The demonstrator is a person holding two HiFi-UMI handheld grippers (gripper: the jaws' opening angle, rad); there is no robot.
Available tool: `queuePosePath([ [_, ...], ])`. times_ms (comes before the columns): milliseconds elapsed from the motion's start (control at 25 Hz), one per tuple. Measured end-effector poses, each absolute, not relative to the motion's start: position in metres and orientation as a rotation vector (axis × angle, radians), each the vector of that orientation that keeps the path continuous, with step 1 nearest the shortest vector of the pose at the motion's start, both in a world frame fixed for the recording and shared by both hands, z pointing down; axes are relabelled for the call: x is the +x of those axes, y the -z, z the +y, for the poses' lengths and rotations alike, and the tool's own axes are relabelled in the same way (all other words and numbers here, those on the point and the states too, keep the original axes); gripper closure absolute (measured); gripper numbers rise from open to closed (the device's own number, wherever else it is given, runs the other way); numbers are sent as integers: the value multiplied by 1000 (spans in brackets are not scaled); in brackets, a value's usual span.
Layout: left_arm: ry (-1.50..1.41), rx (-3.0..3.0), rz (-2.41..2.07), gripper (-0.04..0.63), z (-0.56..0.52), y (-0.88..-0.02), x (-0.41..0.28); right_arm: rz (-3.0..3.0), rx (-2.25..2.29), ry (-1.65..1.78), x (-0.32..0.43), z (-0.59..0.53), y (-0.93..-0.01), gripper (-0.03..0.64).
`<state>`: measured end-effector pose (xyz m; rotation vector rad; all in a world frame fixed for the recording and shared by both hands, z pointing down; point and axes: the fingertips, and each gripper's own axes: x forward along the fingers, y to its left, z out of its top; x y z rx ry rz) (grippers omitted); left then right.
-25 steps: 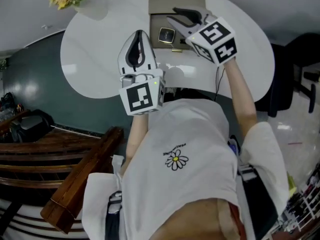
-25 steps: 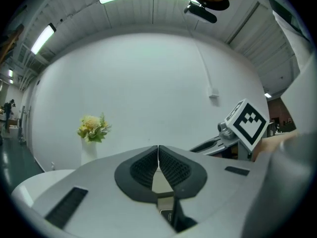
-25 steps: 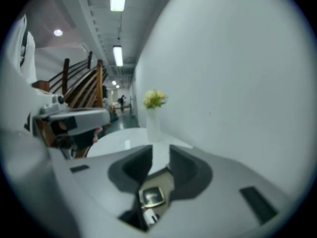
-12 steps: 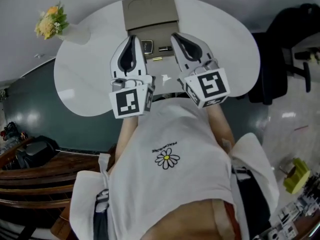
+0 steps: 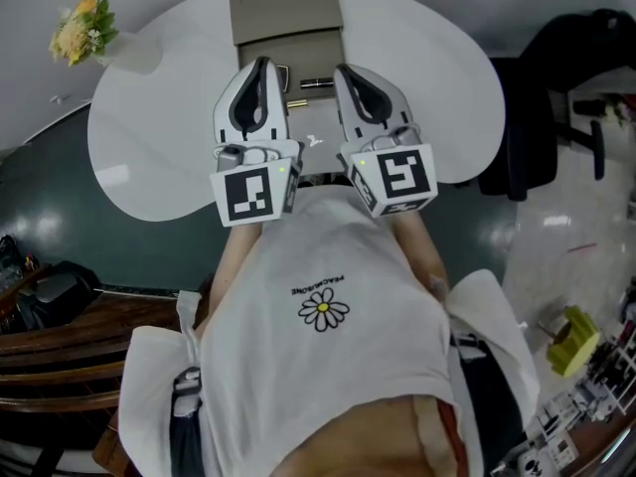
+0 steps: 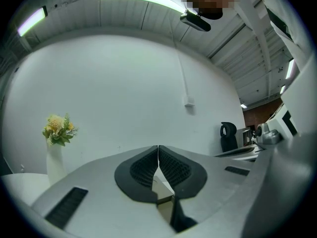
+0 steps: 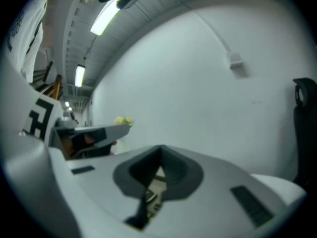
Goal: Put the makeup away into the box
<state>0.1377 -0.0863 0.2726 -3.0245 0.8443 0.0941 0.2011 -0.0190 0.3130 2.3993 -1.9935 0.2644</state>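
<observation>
The makeup sits at the open box (image 5: 286, 50) on the far side of the white table (image 5: 437, 87): a square compact (image 5: 282, 75) half hidden behind the left gripper (image 5: 260, 64), a thin dark stick (image 5: 318, 83) to its right, and a small gold-coloured piece (image 5: 296, 102) a little nearer the person. Whether these three lie inside the box's tray or on the table just at its front edge cannot be told from the head view, as both grippers cover much of that spot. The box's lid (image 5: 285, 3) is folded back, away from the person, showing two round hollows. The left gripper is held roughly level over the table's near half with its jaws clenched together; its own view shows the ribbed pads meeting with nothing between them, and a corner of the box below the tips. The right gripper (image 5: 344, 71) is just beside it, apart from it, pointing the same way towards the box; its jaws are likewise pressed together and hold nothing, with some of the makeup showing blurred beneath them. Neither gripper touches the makeup. On the table's far left stands a pale vase (image 5: 129, 53) with yellow flowers (image 5: 78, 28), well apart from the box. A black chair (image 5: 556, 87) stands beyond the table's right edge. The person's white shirt (image 5: 328, 366), printed with a daisy, fills the lower part of the head view
</observation>
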Motion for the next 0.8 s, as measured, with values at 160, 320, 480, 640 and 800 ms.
queuePosePath([
  [160,-84,-3027,868,571,-89,-276,134,-1988,2391,-272,201,-20,-316,588],
  [320,-79,-3020,886,571,-91,-279,130,-2008,2402,-317,202,-21,-319,587],
  [480,-70,-3024,902,571,-93,-283,128,-1998,2421,-327,207,-21,-319,588],
  [640,-64,-3026,908,571,-95,-284,128,-1982,2427,-336,211,-19,-321,588],
  [800,-58,-3029,909,571,-97,-286,128,-1972,2419,-350,211,-19,-324,588],
])
